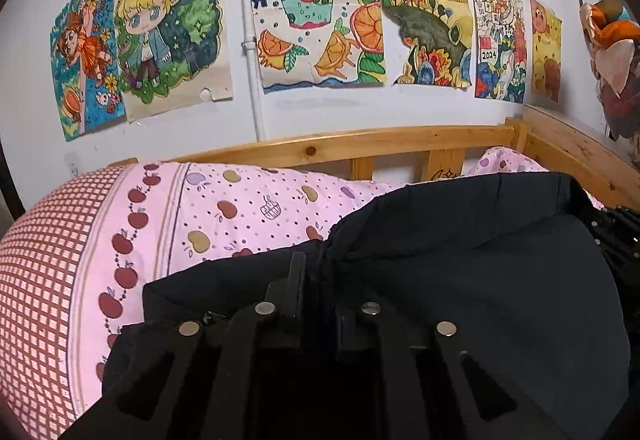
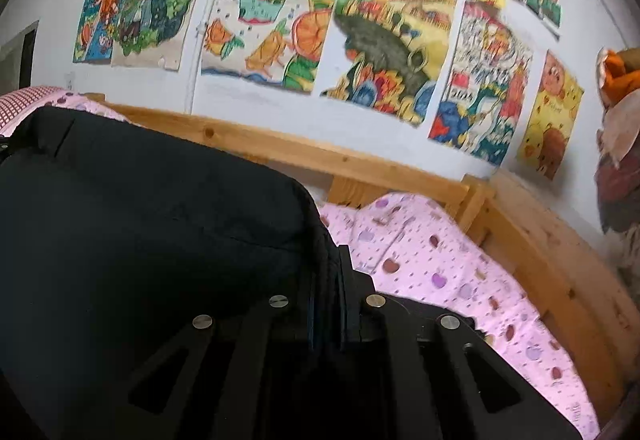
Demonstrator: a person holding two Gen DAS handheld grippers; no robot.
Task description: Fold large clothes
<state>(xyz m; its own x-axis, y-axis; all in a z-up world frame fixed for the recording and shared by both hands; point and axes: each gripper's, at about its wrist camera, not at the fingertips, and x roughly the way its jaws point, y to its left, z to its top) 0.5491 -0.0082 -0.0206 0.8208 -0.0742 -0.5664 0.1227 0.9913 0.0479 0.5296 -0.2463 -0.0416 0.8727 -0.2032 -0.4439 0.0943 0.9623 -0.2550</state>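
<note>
- Left wrist view, far left of the gripper: a pink quilt [image 1: 132, 232] with a red checked end panel and a column of red apples, bulging up beside the fingers.
- Left gripper [image 1: 316, 280]: fingers drawn together, clamped on a fold of the black jacket [image 1: 460, 260]; the cloth edge runs straight up between the two pads.
- The jacket spreads ahead and to the right of this gripper, lying over the quilt, and some of it drapes down on the left side below the fingers.
- Beyond the jacket, ahead: a wooden bed rail [image 1: 360, 143], then a white wall covered with children's drawings [image 1: 320, 23]. A white pipe [image 1: 252, 51] runs down the wall, slightly left of centre.
- Far right edge: the other tool's black frame, partly behind the jacket.
- Right wrist view, left of the gripper: the jacket [image 2: 140, 220] bulks up high, filling the left half.
- Right gripper [image 2: 328, 280]: fingers together, pinching the jacket's edge; layered cloth is visible in the narrow gap.
- Right of this gripper: the quilt [image 2: 440, 264], dotted with small apples, lying flat.
- Further right and ahead: the bed rail [image 2: 552, 260] corner and the drawings [image 2: 392, 39]; view slightly blurred.
</note>
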